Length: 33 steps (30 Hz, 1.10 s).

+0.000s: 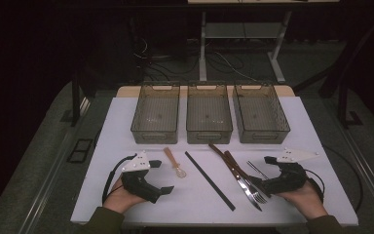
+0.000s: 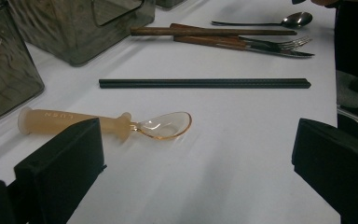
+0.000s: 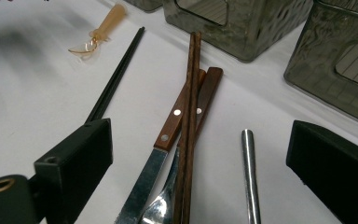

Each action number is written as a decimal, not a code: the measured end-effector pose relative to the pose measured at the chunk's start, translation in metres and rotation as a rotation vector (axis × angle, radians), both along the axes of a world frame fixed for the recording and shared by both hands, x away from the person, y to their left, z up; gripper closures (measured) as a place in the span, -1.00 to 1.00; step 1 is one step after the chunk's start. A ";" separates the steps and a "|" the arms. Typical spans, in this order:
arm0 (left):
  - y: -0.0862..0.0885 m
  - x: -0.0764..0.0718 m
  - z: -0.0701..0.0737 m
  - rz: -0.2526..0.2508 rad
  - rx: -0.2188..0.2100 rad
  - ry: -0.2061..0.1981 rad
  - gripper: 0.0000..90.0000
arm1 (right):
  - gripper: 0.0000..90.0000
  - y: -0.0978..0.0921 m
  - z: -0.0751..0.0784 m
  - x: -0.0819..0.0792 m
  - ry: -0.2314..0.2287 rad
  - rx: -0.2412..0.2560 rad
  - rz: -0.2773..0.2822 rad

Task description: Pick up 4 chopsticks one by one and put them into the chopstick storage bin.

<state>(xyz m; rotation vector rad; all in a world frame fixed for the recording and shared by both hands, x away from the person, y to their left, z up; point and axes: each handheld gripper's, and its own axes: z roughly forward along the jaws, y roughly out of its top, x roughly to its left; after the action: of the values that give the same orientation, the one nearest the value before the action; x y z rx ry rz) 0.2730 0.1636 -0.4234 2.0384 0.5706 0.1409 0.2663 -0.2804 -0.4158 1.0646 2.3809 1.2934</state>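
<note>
Cutlery lies in a row on the white table (image 1: 126, 122). From the left there is an amber plastic spoon (image 1: 174, 162), a pair of black chopsticks (image 1: 209, 180), brown chopsticks (image 1: 222, 155) over a wooden-handled knife and fork (image 1: 246, 187), and a metal spoon (image 1: 256, 169). My left gripper (image 1: 159, 177) rests open just left of the amber spoon (image 2: 107, 123), with nothing between its jaws. My right gripper (image 1: 264, 170) is open too, its jaws standing either side of the brown chopsticks (image 3: 190, 116), the knife (image 3: 168, 135) and the metal spoon's handle (image 3: 249, 172), not closed on any.
Three smoky see-through bins (image 1: 156, 113) (image 1: 209, 113) (image 1: 260, 113) stand side by side at the back of the table. Desk legs and cables (image 1: 204, 58) lie on the floor beyond. A person's hands hold both grippers at the front edge.
</note>
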 end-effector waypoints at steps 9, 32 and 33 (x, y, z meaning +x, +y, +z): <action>0.000 0.001 0.000 0.004 0.000 0.000 -0.96 | -0.66 0.004 -0.001 0.011 0.028 -0.002 -0.005; 0.001 0.000 0.001 0.005 -0.007 -0.007 -0.96 | 0.63 0.023 -0.010 0.027 0.112 -0.086 0.062; 0.001 0.000 0.001 0.004 -0.006 -0.007 -0.96 | 0.66 0.023 -0.010 0.027 0.115 -0.087 0.065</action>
<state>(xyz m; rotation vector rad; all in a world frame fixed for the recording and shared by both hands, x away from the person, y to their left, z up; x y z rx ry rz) 0.2732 0.1649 -0.4227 2.0302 0.5699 0.1485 0.2937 -0.2576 -0.4257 1.0719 2.5513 1.1667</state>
